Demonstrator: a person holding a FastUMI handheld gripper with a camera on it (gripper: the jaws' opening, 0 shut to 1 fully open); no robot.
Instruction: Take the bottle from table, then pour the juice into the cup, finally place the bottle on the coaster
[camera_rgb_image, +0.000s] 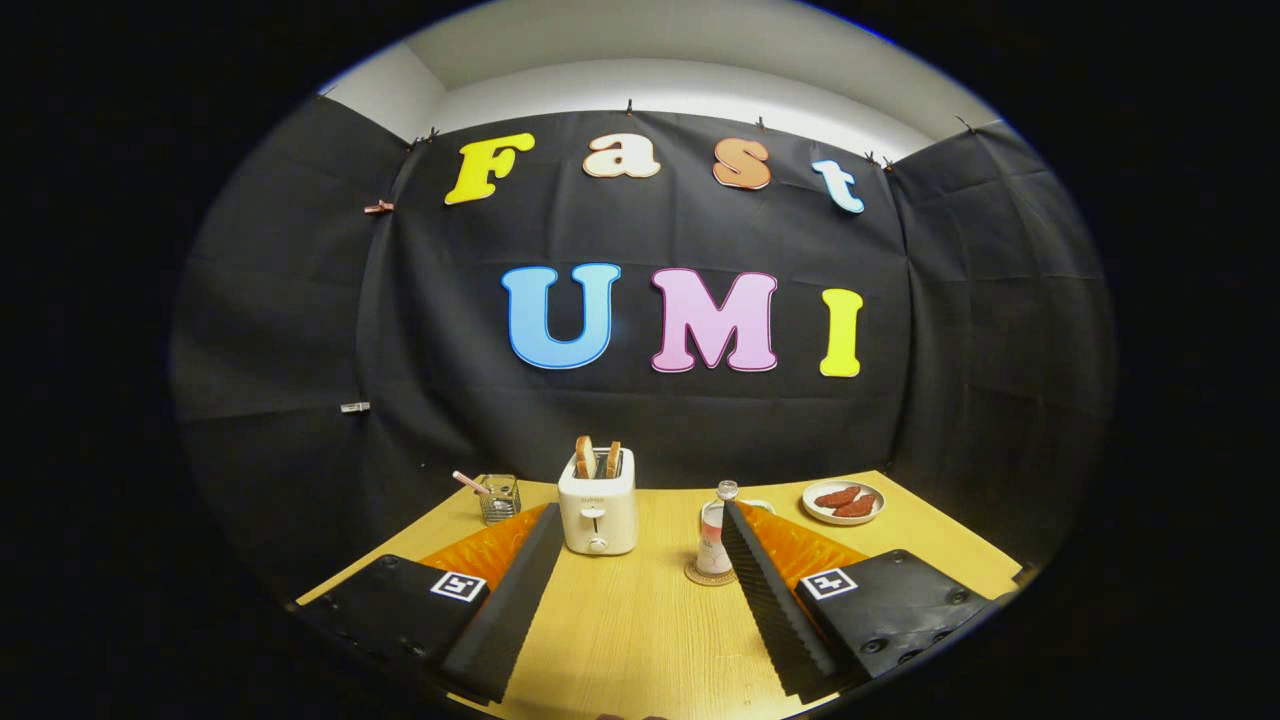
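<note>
A small bottle with a pale cap and a pinkish label stands upright on a round coaster on the wooden table. It is just inside my right fingertip, close to it. Right behind the bottle a white cup shows part of its rim; the right finger hides the remainder. My gripper is open wide, with nothing held between its fingers.
A white toaster with two slices of toast stands beyond the fingers, nearer the left one. A small glass holder with a pink stick sits at the back left. A plate of sausages lies at the back right.
</note>
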